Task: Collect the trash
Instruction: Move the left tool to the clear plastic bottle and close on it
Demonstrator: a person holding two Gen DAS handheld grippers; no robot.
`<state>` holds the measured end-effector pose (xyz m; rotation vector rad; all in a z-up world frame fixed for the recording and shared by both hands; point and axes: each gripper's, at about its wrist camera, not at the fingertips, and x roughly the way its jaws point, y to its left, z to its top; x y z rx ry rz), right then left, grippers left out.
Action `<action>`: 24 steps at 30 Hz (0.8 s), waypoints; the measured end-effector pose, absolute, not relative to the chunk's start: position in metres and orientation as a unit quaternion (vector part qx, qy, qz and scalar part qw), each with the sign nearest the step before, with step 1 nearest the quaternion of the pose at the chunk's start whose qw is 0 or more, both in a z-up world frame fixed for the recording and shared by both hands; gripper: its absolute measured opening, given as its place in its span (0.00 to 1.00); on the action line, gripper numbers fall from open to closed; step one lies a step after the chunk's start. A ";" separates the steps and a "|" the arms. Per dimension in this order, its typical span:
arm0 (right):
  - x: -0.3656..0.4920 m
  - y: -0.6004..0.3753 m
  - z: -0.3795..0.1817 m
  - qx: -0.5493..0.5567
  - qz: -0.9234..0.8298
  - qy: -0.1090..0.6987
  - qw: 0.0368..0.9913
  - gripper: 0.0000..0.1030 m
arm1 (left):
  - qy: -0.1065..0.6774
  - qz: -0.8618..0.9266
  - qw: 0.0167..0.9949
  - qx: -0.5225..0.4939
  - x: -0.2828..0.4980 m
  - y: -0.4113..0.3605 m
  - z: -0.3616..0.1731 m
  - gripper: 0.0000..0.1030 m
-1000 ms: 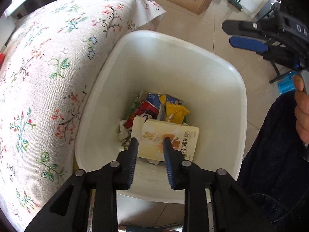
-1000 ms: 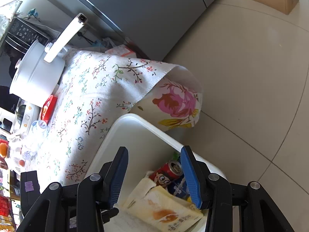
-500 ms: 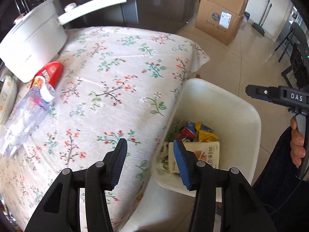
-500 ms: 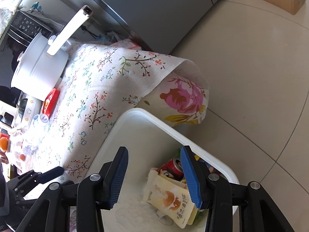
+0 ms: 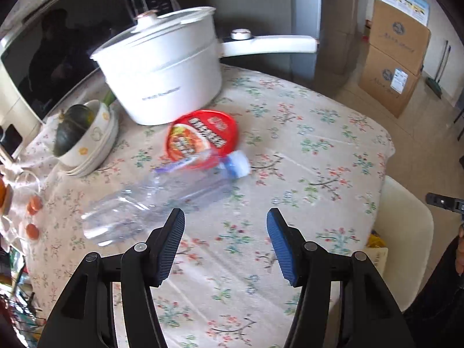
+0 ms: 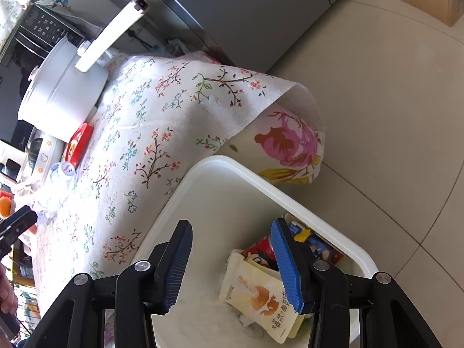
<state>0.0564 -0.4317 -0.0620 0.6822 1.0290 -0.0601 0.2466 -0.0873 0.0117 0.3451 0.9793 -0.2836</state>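
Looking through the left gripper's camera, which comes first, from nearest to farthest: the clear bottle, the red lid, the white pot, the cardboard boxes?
1. Clear bottle, lying just ahead of the left gripper, to the left.
2. Red lid, behind the bottle's cap.
3. White pot, at the table's back.
4. Cardboard boxes, on the floor, far right.

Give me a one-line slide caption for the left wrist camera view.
Open left gripper hovers over floral tablecloth, facing a clear plastic bottle, red round lid and white pot.

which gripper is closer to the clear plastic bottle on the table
Left. The left gripper is open over the tablecloth just short of the clear plastic bottle. The right gripper is open above the white trash bin, off the table's edge.
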 end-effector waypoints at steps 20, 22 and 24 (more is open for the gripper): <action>0.071 -0.404 -0.069 0.287 -0.013 0.502 0.816 0.51 | 0.483 -0.194 0.795 0.311 0.304 -0.032 -0.030 0.61; 0.073 -0.403 -0.071 0.286 -0.013 0.506 0.814 0.51 | 0.482 -0.198 0.791 0.320 0.307 -0.036 -0.035 0.71; 0.074 -0.402 -0.073 0.284 -0.014 0.509 0.812 0.51 | 0.473 -0.198 0.786 0.345 0.308 -0.043 -0.043 0.78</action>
